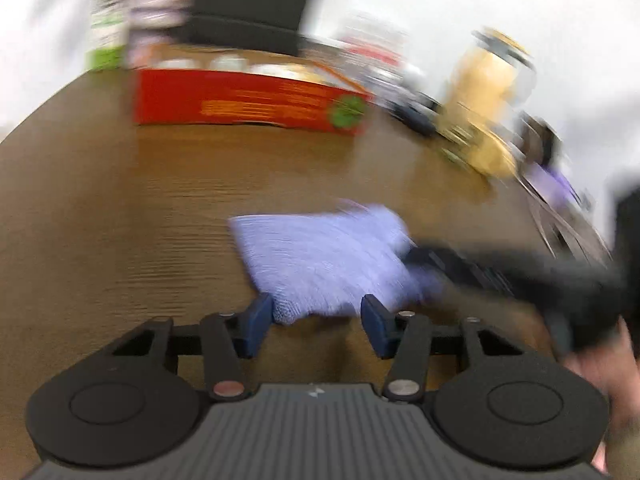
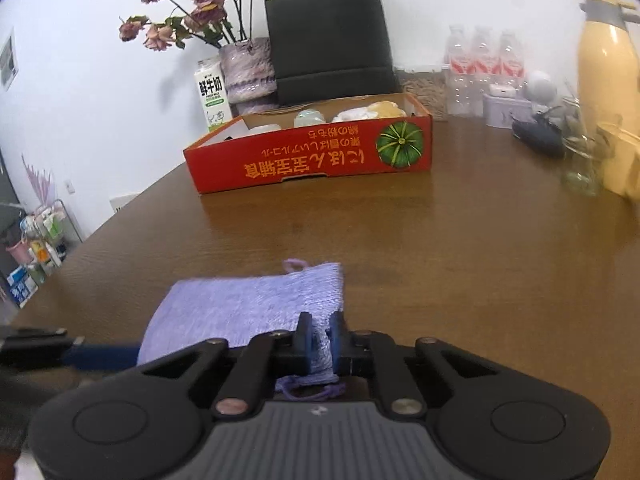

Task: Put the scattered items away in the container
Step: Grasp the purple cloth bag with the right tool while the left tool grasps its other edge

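We see even, bright indoor light, and the white wall behind the red box point(image 2: 308, 152) nearly washes out. The left wrist view is smeared with motion blur; the right stays sharp. Both bend at the edges, corners dark.

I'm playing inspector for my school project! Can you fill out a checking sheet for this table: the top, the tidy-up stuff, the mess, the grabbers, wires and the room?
Surface: brown wooden table, bare in the middle.
Job's things: purple cloth lying flat; red box behind it, already holding some items.
Clutter: black bag, milk carton, flower vase, water bottles, yellow jug.
Grippers: right gripper pinches the cloth's near edge; left gripper open at another edge.
Cables: nothing seen.
Surroundings: white wall, wire rack on the floor.
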{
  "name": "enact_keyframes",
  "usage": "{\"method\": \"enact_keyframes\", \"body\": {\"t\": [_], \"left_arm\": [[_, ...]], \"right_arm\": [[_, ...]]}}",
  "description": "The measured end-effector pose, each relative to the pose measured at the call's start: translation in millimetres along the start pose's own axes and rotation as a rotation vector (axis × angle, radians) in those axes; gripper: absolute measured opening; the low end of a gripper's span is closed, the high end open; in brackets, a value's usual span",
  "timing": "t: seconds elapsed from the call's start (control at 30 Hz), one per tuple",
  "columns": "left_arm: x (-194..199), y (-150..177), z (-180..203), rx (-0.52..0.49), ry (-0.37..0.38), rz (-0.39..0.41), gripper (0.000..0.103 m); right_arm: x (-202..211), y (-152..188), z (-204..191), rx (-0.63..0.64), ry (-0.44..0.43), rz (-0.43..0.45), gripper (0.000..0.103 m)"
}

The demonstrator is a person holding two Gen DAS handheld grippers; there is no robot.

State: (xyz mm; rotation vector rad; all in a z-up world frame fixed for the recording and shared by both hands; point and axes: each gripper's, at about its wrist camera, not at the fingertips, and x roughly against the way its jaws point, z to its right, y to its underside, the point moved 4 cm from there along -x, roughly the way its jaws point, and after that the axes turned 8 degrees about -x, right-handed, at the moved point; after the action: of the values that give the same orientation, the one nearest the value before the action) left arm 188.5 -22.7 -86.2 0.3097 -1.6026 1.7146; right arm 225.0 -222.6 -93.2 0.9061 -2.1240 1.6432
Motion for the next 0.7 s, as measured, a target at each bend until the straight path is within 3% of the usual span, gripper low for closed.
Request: {"method": "enact_keyframes", "body": {"t": [0.1,0.23,0.37,0.43,0.53,0.6,0.63,0.7], "left_arm": [[1.3,-4.6,-11.6,0.100,-0.001,0.004,0.050],[-5.5,-10.0,-17.7,0.089,-0.057,0.017,0.050],[-15.5,-19.5,-19.3,0.095,-0.081,0.024,0.045],[-19.6,-21.8,-17.4,0.097,-0.094,0.023,0.037],[-24.5,-21.3,-12.3,0.083,-0.112,0.016,0.017],[-23.8,-18.0,-8.1,0.072,-0.113,0.021,0.009],[-21.7,-15.9,-5.9,0.066,-0.116,0.025,0.008],[-15.1,-14.6,-1.0,0.040,-0.118,0.036,0.006]], "right_arm": [[11.6,4.9,2.8,-0.035,-0.015,0.001,0.006],[17.6,6.2,3.5,-0.029,-0.025,-0.004,0.016],[9.6,2.4,3.6,-0.029,-0.010,0.000,0.039],[4.9,2.0,1.2,-0.014,-0.009,0.000,0.038],[0.7,3.9,-2.4,0.006,-0.011,0.006,0.037],[-0.4,5.9,-5.5,0.039,0.016,0.018,0.018],[0.0,6.3,-6.2,0.048,0.021,0.020,0.018],[4.9,6.6,-5.9,0.041,0.017,0.030,0.005]]}}
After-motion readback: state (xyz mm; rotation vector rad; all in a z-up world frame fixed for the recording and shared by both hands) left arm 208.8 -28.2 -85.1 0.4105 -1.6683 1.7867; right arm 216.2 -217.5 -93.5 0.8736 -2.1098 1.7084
